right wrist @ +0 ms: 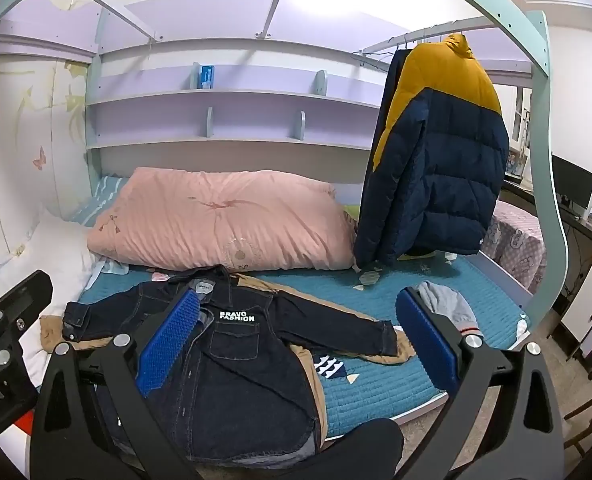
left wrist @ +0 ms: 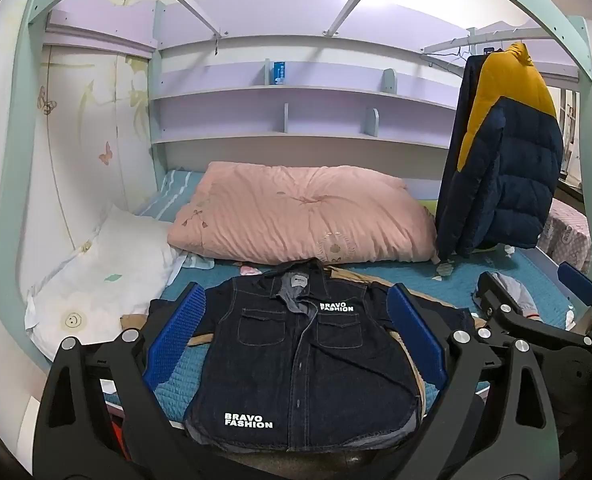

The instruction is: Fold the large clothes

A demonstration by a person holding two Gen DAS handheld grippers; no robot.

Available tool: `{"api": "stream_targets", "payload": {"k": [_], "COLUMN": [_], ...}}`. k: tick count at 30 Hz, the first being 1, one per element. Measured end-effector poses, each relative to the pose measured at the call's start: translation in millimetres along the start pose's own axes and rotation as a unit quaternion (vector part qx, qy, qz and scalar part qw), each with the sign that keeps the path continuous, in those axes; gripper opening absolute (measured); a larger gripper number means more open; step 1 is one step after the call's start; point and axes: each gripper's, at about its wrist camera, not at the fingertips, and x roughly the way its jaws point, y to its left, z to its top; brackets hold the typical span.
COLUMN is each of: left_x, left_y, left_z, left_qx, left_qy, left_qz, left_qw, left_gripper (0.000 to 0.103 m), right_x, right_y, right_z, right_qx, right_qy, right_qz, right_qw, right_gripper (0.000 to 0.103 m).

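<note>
A dark denim jacket point(left wrist: 296, 360) printed "BRAVO FASHION" lies front-up on the teal bed cover point(left wrist: 436, 284), buttoned, collar toward the far side. In the right wrist view the jacket point(right wrist: 235, 360) has both sleeves spread sideways. A tan garment point(right wrist: 310, 364) lies flat underneath it. My left gripper point(left wrist: 298, 292) hovers over the jacket's chest, open, its blue pads point(left wrist: 175, 336) wide apart and empty. My right gripper point(right wrist: 299, 296) is open too, above the jacket's right side and sleeve, holding nothing. It also shows in the left wrist view as the right gripper point(left wrist: 536, 284).
A pink quilt point(left wrist: 304, 212) lies folded behind the jacket and a white pillow point(left wrist: 107, 264) to its left. A navy and yellow puffer coat point(right wrist: 436, 152) hangs from a rail at the right. A grey garment point(right wrist: 444, 304) lies near the bed's right edge. Shelves line the back wall.
</note>
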Motion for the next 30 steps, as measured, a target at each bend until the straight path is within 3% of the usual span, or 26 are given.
{"api": "stream_targets", "payload": {"k": [30], "left_x": [7.5], "left_y": [4.2], "left_z": [-7.9], "left_qx": [-0.003], "left_qy": [0.011], "left_qz": [0.005], "left_qw": [0.9999], "left_gripper": [0.093], "right_x": [-4.4], "right_y": [-6.2], "right_z": [1.2], "right_qx": [0.009], "right_qy": [0.002], "right_qz": [0.006], "right_qw": [1.000], "right_gripper": [0.095]}}
